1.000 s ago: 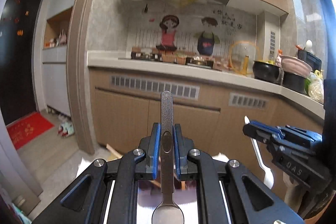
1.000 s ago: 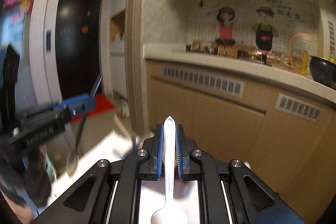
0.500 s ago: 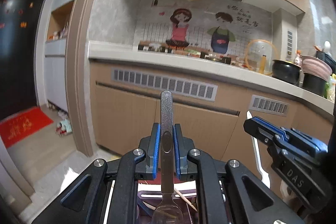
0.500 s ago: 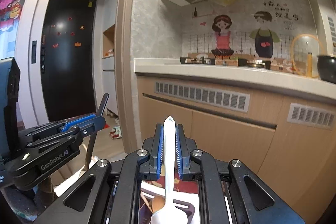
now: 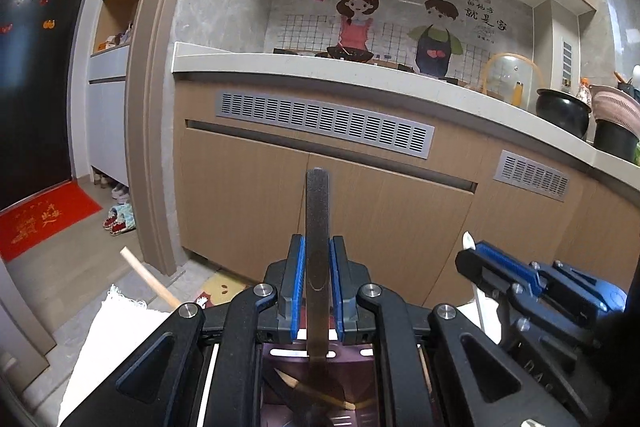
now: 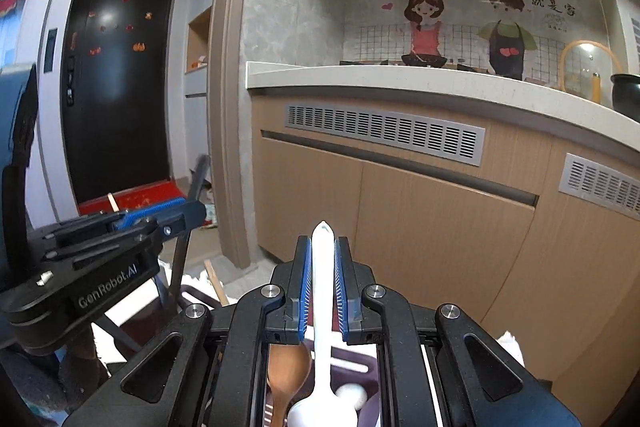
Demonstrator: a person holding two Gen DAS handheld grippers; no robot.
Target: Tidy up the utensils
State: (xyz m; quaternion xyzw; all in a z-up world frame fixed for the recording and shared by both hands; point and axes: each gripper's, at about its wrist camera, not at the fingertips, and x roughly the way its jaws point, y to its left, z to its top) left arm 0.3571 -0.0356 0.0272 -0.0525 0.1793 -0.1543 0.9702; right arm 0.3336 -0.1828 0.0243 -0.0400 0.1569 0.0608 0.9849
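Left gripper [image 5: 316,287] clamps a metal spoon [image 5: 317,247] by its flat, speckled grey handle, upright, bowl down over a purple holder [image 5: 352,383] (its contents dim). Right gripper [image 6: 323,287] pinches a white spoon [image 6: 322,307], glossy plastic with a pointed handle tip. Only the right view shows a wooden spoon [image 6: 286,371] inside the holder, beside the white bowl.

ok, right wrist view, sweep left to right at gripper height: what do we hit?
left gripper shut on metal spoon → wooden stick → wooden spoon → right gripper shut on white spoon → white cloth
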